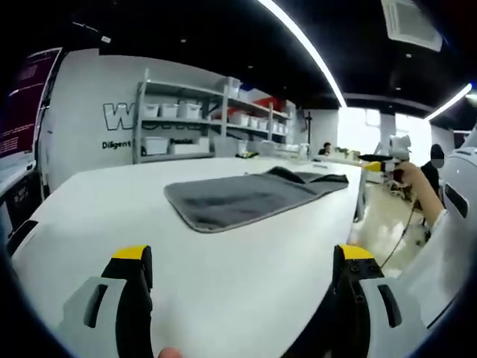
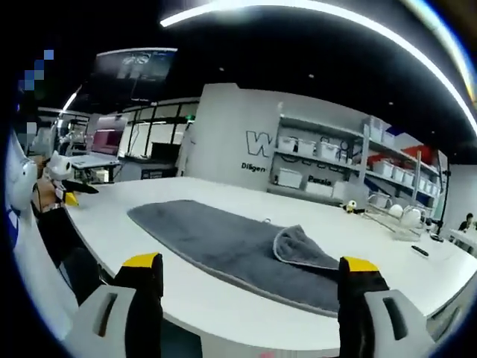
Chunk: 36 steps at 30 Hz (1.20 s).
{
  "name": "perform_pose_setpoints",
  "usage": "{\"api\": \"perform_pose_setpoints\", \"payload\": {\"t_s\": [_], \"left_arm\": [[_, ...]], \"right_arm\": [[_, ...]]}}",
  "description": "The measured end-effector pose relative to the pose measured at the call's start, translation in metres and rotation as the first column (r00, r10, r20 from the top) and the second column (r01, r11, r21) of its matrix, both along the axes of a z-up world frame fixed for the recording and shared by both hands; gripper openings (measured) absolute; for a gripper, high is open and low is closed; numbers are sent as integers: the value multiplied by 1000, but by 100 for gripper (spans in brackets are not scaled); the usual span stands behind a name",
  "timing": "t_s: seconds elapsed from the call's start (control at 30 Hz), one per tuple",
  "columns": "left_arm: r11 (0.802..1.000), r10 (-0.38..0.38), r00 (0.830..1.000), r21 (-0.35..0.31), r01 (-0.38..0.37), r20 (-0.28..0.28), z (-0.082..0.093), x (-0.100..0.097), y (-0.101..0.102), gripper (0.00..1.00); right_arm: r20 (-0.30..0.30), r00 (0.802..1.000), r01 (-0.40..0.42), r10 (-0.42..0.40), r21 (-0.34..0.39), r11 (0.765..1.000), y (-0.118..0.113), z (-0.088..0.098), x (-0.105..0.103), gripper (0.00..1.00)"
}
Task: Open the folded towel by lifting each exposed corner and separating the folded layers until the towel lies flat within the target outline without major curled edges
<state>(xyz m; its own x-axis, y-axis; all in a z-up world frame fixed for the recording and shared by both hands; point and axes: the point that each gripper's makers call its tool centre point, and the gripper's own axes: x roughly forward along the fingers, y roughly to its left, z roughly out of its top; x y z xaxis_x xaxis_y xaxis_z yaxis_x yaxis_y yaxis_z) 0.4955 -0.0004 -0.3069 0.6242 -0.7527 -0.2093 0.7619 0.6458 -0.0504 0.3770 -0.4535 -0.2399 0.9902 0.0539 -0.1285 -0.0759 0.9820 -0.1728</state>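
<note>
A grey towel [image 1: 246, 196] lies spread on the white table [image 1: 112, 216], some way ahead of my left gripper [image 1: 244, 262]. Its far end is folded back over itself in a darker flap [image 1: 302, 177]. In the right gripper view the same towel [image 2: 216, 239] stretches across the table, with a folded-over corner flap [image 2: 302, 250] near its right end. My right gripper [image 2: 250, 274] hovers off the table's near edge, short of the towel. Both grippers stand open, yellow-tipped jaws wide apart and nothing between them.
Shelves with white bins [image 1: 186, 119] line the far wall. A person's hand [image 1: 417, 186] holds another gripper at the right of the left gripper view. More tables [image 2: 97, 160] and small items [image 2: 395, 212] lie beyond the towel.
</note>
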Motion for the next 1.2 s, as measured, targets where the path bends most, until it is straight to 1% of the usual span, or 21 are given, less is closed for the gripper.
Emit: {"api": "perform_pose_setpoints", "payload": {"t_s": [0.17, 0.23, 0.4, 0.53, 0.6, 0.67, 0.73, 0.8, 0.87, 0.9, 0.93, 0.97, 1.07, 1.13, 1.2], "left_arm": [[1000, -10, 1000, 5, 10, -1, -1, 0, -3, 99], [1000, -13, 1000, 5, 13, -3, -2, 0, -5, 99], [1000, -14, 1000, 7, 14, -3, -2, 0, -7, 99], [1000, -11, 1000, 2, 11, -6, -3, -1, -7, 99], [1000, -10, 1000, 7, 10, -7, -4, -1, -8, 99], [1000, -11, 1000, 7, 11, -8, -4, -1, -8, 99], [1000, -10, 1000, 5, 10, -7, -3, -1, -9, 99], [1000, -10, 1000, 3, 10, -7, -3, -2, -10, 99], [1000, -9, 1000, 4, 9, -7, -3, -3, -11, 99], [1000, -9, 1000, 5, 9, -7, -3, -3, -11, 99], [1000, -7, 1000, 6, 7, -7, -3, -3, -11, 99], [1000, -4, 1000, 5, 4, -7, -3, -3, -11, 99], [1000, 3, 1000, 6, -3, -10, -4, -3, -10, 99], [1000, 6, 1000, 7, -5, -12, -4, -4, -10, 99], [1000, 8, 1000, 9, -7, -14, -4, -4, -10, 99]], "right_arm": [[3, 1000, -14, 14, -12, 1000, 10, 1, 2, 99], [-12, 999, -30, 29, -34, 999, 14, 0, 7, 99], [-23, 998, -68, 66, -69, 995, 24, 4, 21, 98], [-39, 995, -98, 94, -118, 988, 27, 7, 41, 95], [-39, 994, -105, 100, -154, 982, 23, 8, 53, 91], [-47, 995, -99, 92, -190, 977, 15, 8, 68, 85], [-68, 995, -94, 79, -258, 962, 5, 4, 85, 82], [-96, 994, -86, 61, -295, 952, -6, -4, 103, 76], [-114, 991, -97, 66, -300, 949, -12, -13, 122, 67], [-130, 988, -118, 79, -327, 937, -15, -20, 134, 63], [-133, 988, -122, 81, -336, 934, -16, -22, 137, 58], [-147, 986, -123, 76, -339, 933, -21, -29, 149, 51], [-167, 983, -132, 80, -332, 934, -28, -44, 174, 40], [-194, 978, -135, 73, -328, 935, -33, -58, 189, 35], [-221, 974, -130, 53, -353, 927, -39, -68, 196, 32]]}}
